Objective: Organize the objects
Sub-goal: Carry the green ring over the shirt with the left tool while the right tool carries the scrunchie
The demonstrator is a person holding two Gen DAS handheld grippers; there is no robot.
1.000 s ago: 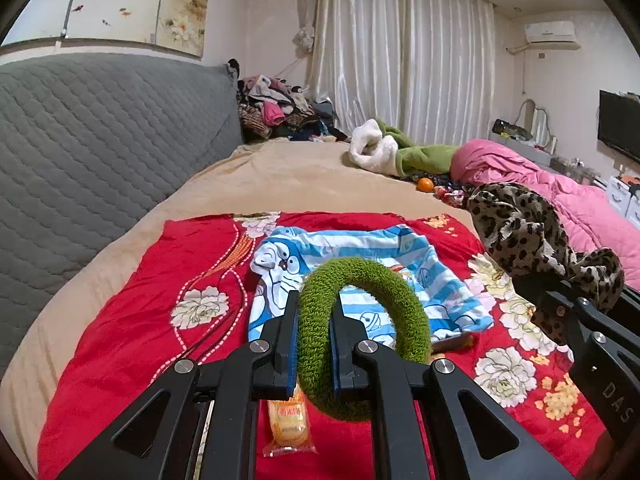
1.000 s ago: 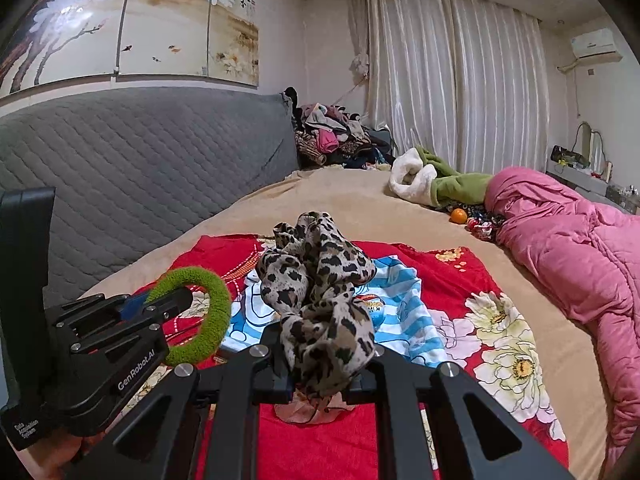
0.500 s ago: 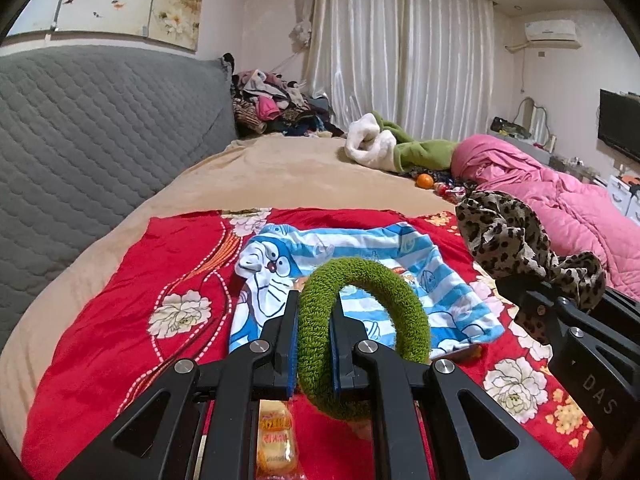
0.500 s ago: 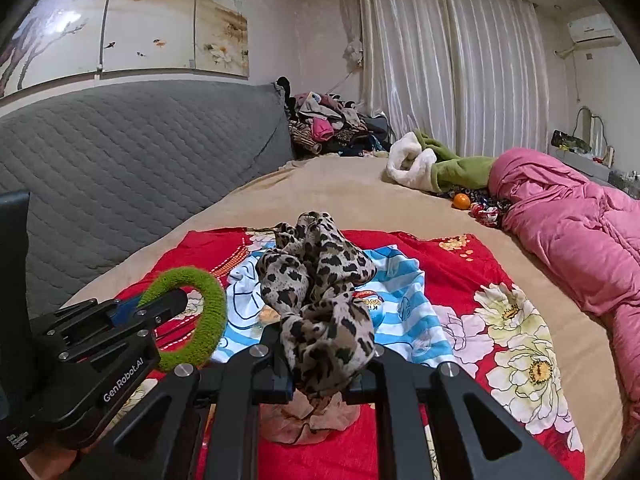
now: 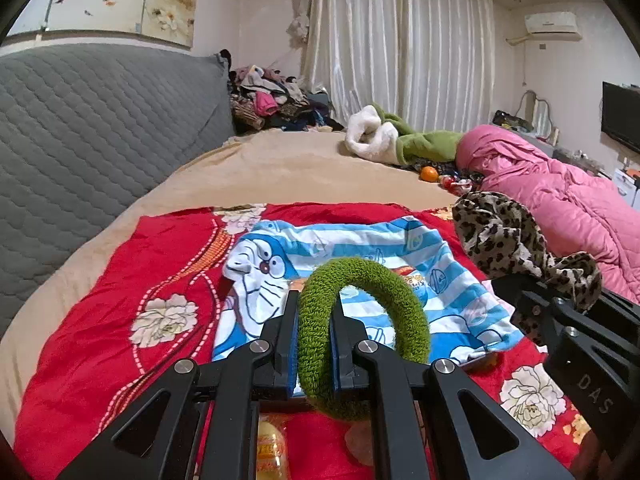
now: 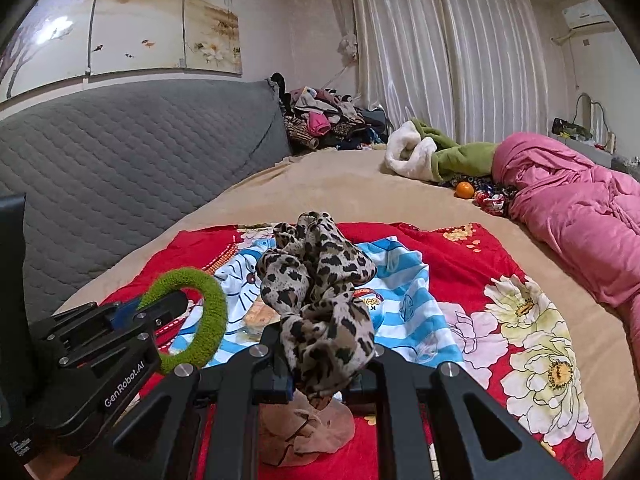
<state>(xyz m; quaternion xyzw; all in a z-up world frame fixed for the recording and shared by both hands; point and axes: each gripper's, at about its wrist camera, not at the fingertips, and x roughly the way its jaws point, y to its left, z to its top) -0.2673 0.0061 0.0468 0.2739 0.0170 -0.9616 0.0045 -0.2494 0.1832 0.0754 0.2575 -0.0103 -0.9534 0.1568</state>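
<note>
A green ring (image 5: 362,336) is clamped in the left tool (image 5: 314,344), tilted downward at lower centre; a leopard cloth (image 6: 320,300) is gripped by the right tool (image 6: 320,376), likewise tilted, above the red blanket (image 6: 460,264).

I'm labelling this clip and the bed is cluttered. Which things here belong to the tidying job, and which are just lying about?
In the job:
green hair ring, held in the left claw
leopard-print scrunchie, held in the right claw
blue striped cartoon cloth

Lying about:
pink quilt
orange
clothes pile
</note>
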